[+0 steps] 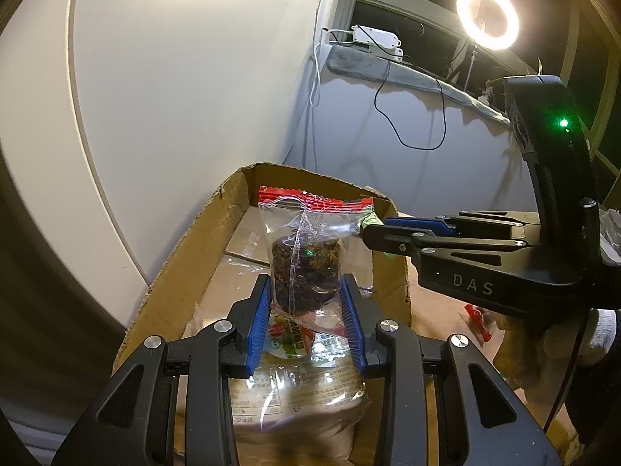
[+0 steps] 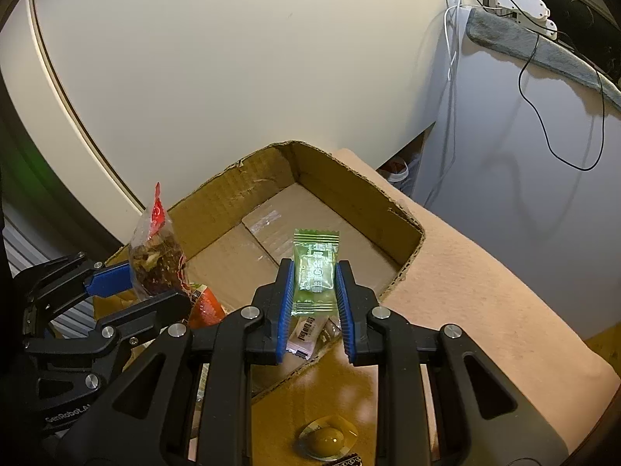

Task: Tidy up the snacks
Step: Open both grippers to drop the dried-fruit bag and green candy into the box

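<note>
cardboard box [image 2: 351, 190]: open, on table
left gripper [image 1: 306, 303]: clamped clear bag [image 1: 304, 256] over box
right gripper [image 2: 314, 291]: pinched green candy [image 2: 315, 272] above box edge

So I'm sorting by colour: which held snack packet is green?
The small green packet in the right gripper; the left gripper holds a clear, red-topped bag.

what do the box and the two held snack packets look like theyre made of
Box: brown corrugated cardboard, matte, fluting visible along torn edges. Dark snack's bag: clear glossy plastic film with a red crimped top. Green packet: translucent glossy plastic wrapper, probably, with serrated sealed ends.
</note>
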### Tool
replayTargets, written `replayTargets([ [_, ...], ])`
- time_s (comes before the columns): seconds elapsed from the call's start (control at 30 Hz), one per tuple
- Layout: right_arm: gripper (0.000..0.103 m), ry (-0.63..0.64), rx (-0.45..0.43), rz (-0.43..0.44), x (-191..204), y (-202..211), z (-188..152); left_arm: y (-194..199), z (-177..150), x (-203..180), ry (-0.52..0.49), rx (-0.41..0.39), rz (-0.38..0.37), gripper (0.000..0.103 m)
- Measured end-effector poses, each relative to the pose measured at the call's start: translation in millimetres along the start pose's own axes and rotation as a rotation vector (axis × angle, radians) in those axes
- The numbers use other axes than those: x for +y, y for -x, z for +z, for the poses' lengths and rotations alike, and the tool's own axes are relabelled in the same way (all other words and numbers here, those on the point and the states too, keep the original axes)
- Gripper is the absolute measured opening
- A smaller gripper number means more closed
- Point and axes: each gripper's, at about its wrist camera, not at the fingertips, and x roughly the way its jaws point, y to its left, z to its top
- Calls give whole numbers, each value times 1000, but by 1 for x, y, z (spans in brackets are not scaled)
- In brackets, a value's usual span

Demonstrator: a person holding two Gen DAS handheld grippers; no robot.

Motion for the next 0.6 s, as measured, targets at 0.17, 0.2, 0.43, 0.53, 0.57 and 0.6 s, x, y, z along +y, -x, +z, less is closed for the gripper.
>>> replayTargets([
  [0.17,22,2,3,1,2,-3,0,0,0,0,-7,-1,6,35],
  [0.2,22,2,1,0,2,-2,0,0,0,0,-8,-2,8,35],
  [0.43,34,9,4,-2,3,-2,0,2,-1,-1,-9,-11,23,36],
  [0.53,43,5,-7,-8,3,0,0,3,-1,-2,-13,-15,29,36],
  [0.57,43,2,-10,-10,2,1,0,3,-1,-2,-13,-16,30,36],
  [0.6,45,1,-11,-12,2,2,0,4,-1,-2,-14,-18,33,36],
])
